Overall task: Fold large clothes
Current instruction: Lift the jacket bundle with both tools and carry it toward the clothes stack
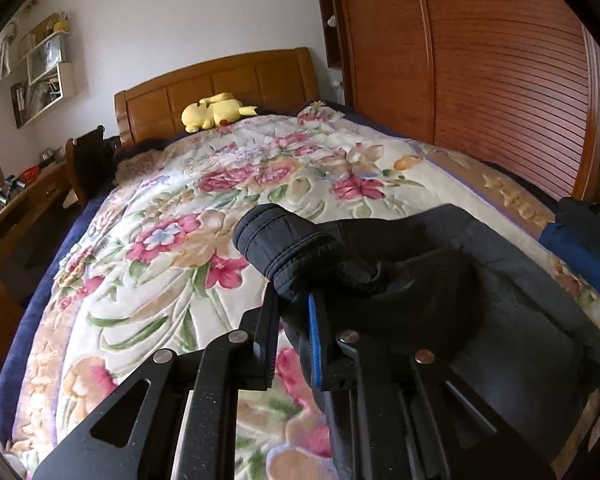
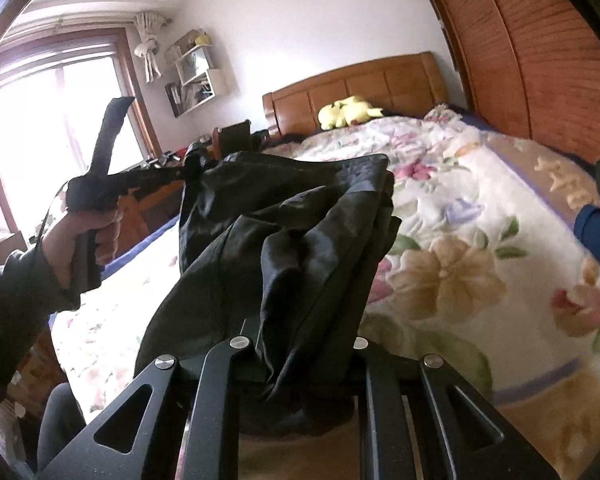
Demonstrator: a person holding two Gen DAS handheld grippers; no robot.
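A large black garment (image 1: 440, 280) hangs between both grippers above the bed. My left gripper (image 1: 294, 320) is shut on a bunched edge of it, with a stitched cuff or hem (image 1: 284, 240) sticking up past the fingers. In the right wrist view my right gripper (image 2: 300, 360) is shut on another bunch of the black garment (image 2: 300, 248), whose folds hide the fingertips. The left gripper (image 2: 192, 170), held by a hand, shows at the left of that view, gripping the cloth's far end.
The bed carries a floral blanket (image 1: 220, 200) with a yellow plush toy (image 1: 216, 112) at the wooden headboard (image 1: 220, 88). A blue and dark cloth (image 1: 580, 240) lies at the right edge. A wooden wardrobe (image 1: 480, 60) stands to the right, a desk (image 1: 20, 208) to the left.
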